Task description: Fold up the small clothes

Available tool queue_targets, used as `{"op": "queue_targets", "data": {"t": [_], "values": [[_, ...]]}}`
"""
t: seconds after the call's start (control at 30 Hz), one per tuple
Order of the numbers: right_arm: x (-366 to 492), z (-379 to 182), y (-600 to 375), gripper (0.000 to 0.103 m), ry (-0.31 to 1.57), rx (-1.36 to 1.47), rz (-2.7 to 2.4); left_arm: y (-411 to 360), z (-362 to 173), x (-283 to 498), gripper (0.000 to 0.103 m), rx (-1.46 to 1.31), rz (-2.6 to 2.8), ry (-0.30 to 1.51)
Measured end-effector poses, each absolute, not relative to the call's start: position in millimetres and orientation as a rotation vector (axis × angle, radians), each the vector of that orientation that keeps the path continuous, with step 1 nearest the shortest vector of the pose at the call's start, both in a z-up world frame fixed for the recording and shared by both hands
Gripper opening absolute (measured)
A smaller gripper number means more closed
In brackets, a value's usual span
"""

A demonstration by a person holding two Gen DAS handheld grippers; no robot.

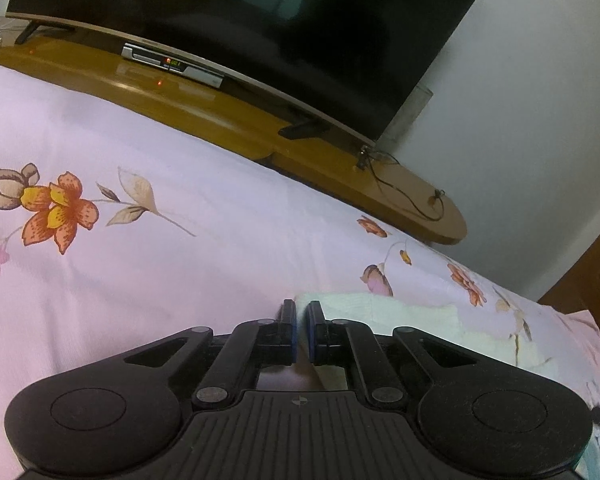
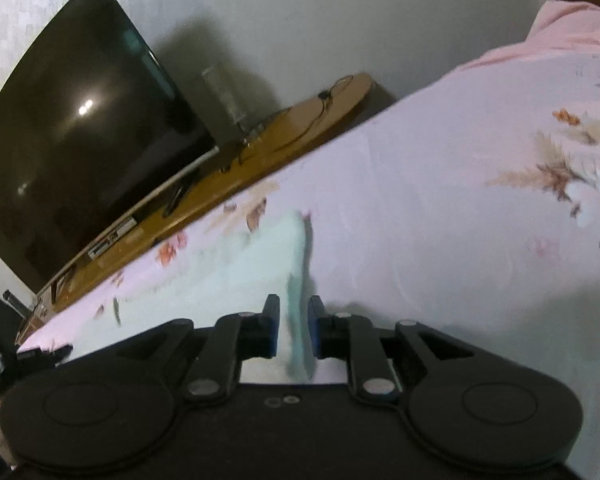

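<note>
Left wrist view: the left gripper [image 1: 301,330] is sitting clenched on nothing over the floral bedsheet [image 1: 148,280], the pale garment [image 1: 400,320] lying just right. Right wrist view: the right gripper [image 2: 294,330] is straddling that garment's right edge, jaws released; bare sheet is stretching away rightward.

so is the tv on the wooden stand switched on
No, the tv screen is dark and shows only dim reflections, while the small box below it on the wooden stand has lit red digits.
</note>
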State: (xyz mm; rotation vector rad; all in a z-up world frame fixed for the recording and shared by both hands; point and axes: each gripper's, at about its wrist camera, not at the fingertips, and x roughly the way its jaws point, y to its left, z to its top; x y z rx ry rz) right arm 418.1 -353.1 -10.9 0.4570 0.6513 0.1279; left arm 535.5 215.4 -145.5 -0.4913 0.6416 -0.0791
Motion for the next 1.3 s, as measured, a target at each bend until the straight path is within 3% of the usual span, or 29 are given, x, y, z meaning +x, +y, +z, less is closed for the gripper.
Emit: {"op": "queue_targets", "data": {"t": [0.17,0.2,0.37,0.57,0.73,0.9,1.03,1.07,1.3], "values": [[444.8,-15.5,-333.5,0.012,0.675,0.384,0.153,215.6,-147.4,537.2,0.006,-0.508,-0.078,0.640],[456.5,-29.0,-330.1,0.012,0.755,0.349,0.119,216.8,-147.6,536.9,0.007,-0.518,-0.079,0.642],[454.5,-29.9,-338.8,0.020,0.744,0.387,0.119,221.3,-137.4,517.2,0.007,-0.502,-0.047,0.656],[443.2,-10.4,-323.1,0.019,0.674,0.303,0.160,186.9,-107.2,470.3,0.007,-0.474,-0.107,0.546],[442.3,-26.6,-309.5,0.016,0.716,0.240,0.156,139.6,-137.2,469.2,0.007,-0.345,-0.163,0.648],[429.1,-1.7,-306.7,0.020,0.659,0.230,0.186,151.4,-116.0,452.2,0.007,-0.343,-0.151,0.604],[414.9,-6.2,-306.0,0.020,0.679,0.167,0.228,152.7,-131.3,445.5,0.007,-0.285,-0.164,0.641],[418.0,-17.5,-302.8,0.020,0.735,0.119,0.212,154.4,-125.5,445.7,0.007,-0.285,-0.169,0.655],[444.4,0.4,-292.6,0.023,0.643,0.109,0.194,145.1,-97.8,496.3,0.008,-0.251,-0.167,0.570]]}}
